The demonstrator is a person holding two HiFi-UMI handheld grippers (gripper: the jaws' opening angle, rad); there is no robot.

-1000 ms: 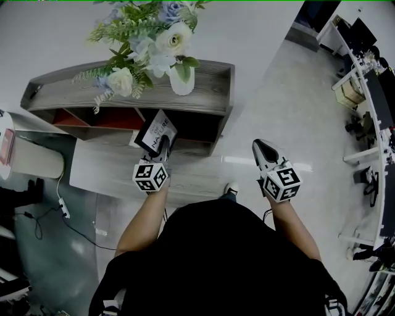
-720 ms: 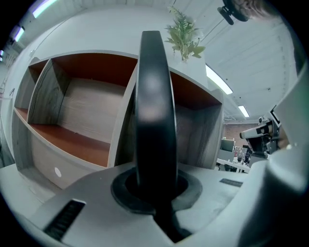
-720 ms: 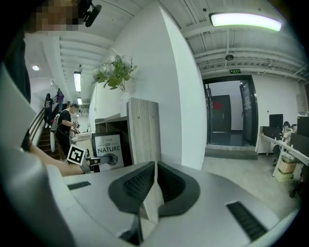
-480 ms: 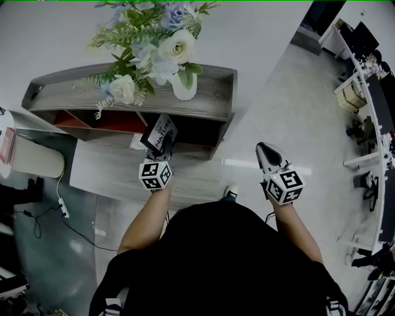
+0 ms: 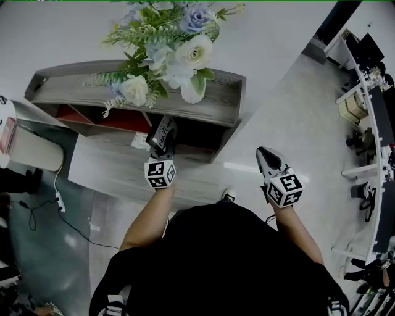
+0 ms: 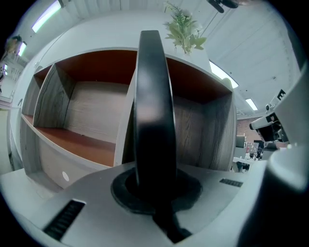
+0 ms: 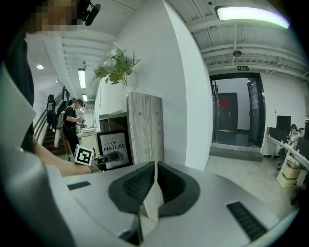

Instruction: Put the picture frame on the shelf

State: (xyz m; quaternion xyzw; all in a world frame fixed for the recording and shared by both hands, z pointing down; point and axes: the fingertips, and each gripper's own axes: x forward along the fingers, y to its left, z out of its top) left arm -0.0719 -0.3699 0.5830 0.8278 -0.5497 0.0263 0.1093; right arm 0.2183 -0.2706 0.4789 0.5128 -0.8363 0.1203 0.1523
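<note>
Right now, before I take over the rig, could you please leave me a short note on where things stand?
Left tongs: shut on the picture frame, gripping its edge.
Right tongs: shut, empty, held off to the side.
Picture frame: in the air at the open front of the shelf, not yet inside.
Done: frame picked up and brought over.
Left: set it in a compartment, then release.

We see the head view evenly lit but muted, lines bowed toward the edges; a pale glare streak lies on the floor right of centre. In the left gripper view the frame at centre is dark and blurred, a lamp bright at upper left. The right gripper view is sharper; a ceiling strip glares at upper right, corners black.
</note>
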